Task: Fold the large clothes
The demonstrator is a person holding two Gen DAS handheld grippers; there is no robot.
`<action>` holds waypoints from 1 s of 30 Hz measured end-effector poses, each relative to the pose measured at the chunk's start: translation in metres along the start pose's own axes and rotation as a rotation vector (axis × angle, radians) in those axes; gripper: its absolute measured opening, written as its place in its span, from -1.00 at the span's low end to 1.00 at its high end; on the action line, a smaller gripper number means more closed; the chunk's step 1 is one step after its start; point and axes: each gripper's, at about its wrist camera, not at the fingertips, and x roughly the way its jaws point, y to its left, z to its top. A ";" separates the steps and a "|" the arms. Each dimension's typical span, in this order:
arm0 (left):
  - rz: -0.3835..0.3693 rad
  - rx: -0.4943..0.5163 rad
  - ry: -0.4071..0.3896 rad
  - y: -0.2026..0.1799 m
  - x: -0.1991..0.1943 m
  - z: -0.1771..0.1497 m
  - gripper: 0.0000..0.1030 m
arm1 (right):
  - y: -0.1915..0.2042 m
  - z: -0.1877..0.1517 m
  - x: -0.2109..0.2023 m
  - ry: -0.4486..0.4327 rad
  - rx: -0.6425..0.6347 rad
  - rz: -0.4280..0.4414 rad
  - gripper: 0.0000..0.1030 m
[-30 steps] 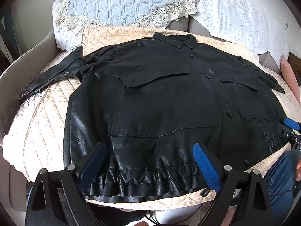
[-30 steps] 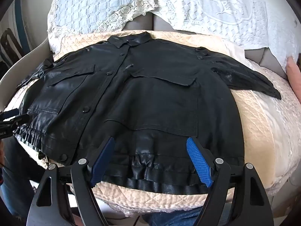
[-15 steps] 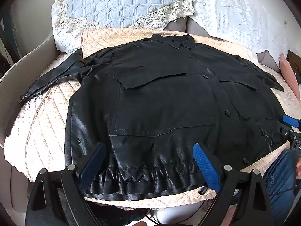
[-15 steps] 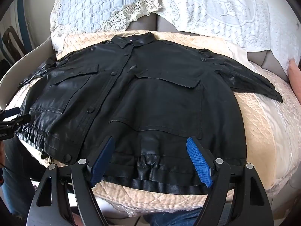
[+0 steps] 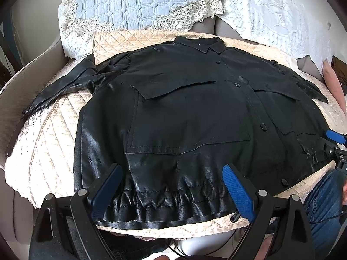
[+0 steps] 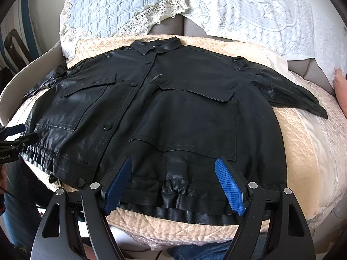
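A black, glossy leather-look jacket (image 5: 190, 117) with a collar, front buttons and two large flap pockets lies spread out flat, front up and buttoned, on a cream quilted cover (image 5: 49, 138) over a sofa seat, its collar toward the backrest and its gathered elastic hem toward the seat's front edge. Both sleeves stretch outward to the sides, one sleeve (image 6: 290, 93) lying across the cream cover in the right wrist view. The left tool (image 5: 173, 188) hangs over the hem near one corner with its blue-padded fingers (image 5: 238, 188) spread wide apart, holding nothing; whether the pads touch the fabric cannot be told. The right tool (image 6: 173, 182) sits likewise above the hem at the other side, wide open and empty, blue pads (image 6: 229, 186) either side of a puckered bit of hem. Behind the jacket a pale blue quilted cushion cover with lace trim (image 5: 138, 2) and a white embossed throw (image 6: 266, 10) drape the backrest. Blue jeans (image 5: 323, 208) on the person's leg show at the edge.
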 end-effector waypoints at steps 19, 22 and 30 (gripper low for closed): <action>0.001 0.010 0.008 -0.004 0.001 -0.001 0.84 | 0.008 0.003 0.002 -0.001 -0.013 0.025 0.54; 0.000 0.009 0.007 -0.004 0.001 -0.001 0.84 | 0.009 0.002 0.002 -0.001 -0.014 0.026 0.54; 0.007 0.008 0.012 -0.003 0.002 -0.003 0.84 | 0.012 0.001 0.004 0.004 -0.017 0.039 0.54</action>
